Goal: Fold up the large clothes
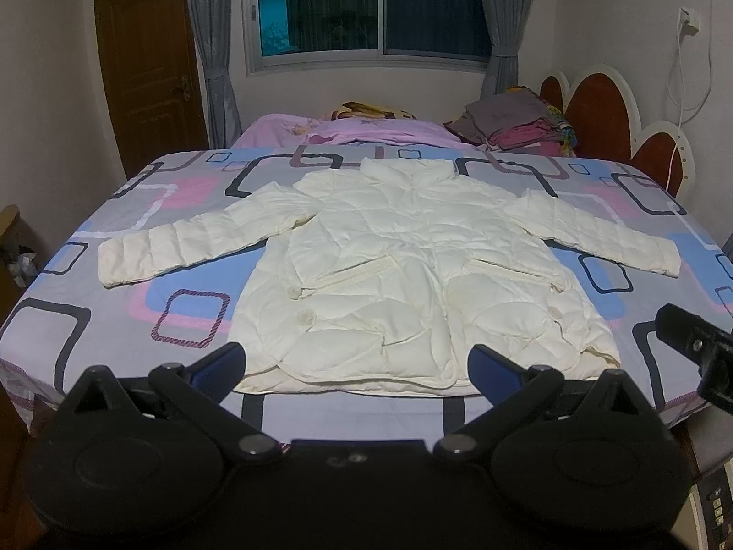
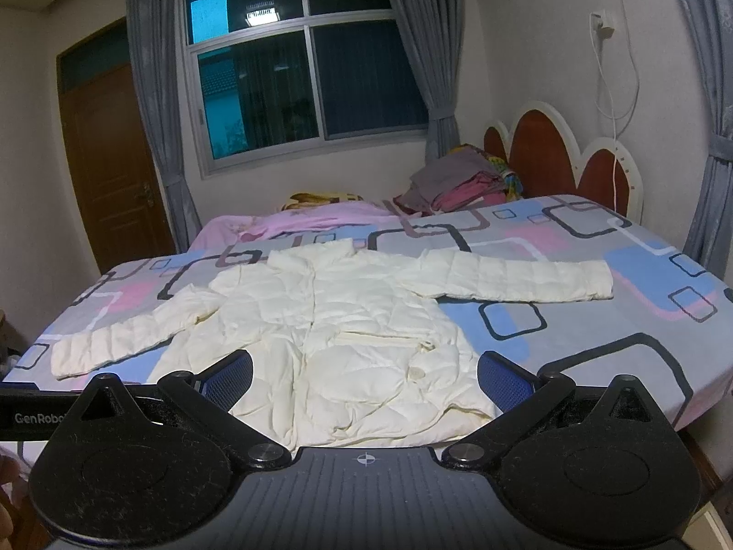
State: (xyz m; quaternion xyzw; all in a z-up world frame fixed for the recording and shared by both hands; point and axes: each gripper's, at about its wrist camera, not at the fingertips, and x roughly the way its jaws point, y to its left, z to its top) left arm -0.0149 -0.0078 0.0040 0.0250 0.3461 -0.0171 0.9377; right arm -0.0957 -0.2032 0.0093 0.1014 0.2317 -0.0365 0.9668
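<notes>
The white puffer jacket [image 1: 403, 270] lies flat, front up, sleeves spread, on the patterned bed [image 1: 192, 316], hem nearest. Folding looks not yet begun. Left gripper [image 1: 357, 366] and right gripper [image 2: 364, 378] hover spread and empty near the hem; next, each should probably take a sleeve.

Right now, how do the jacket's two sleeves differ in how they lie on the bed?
In the left wrist view, the left sleeve angles down toward the near edge of the bed, its cuff over a blue patch. The right sleeve spreads more sideways, its cuff nearer the headboard side. Both are cream, quilted, flat and unfolded, spread away from the jacket body.
</notes>
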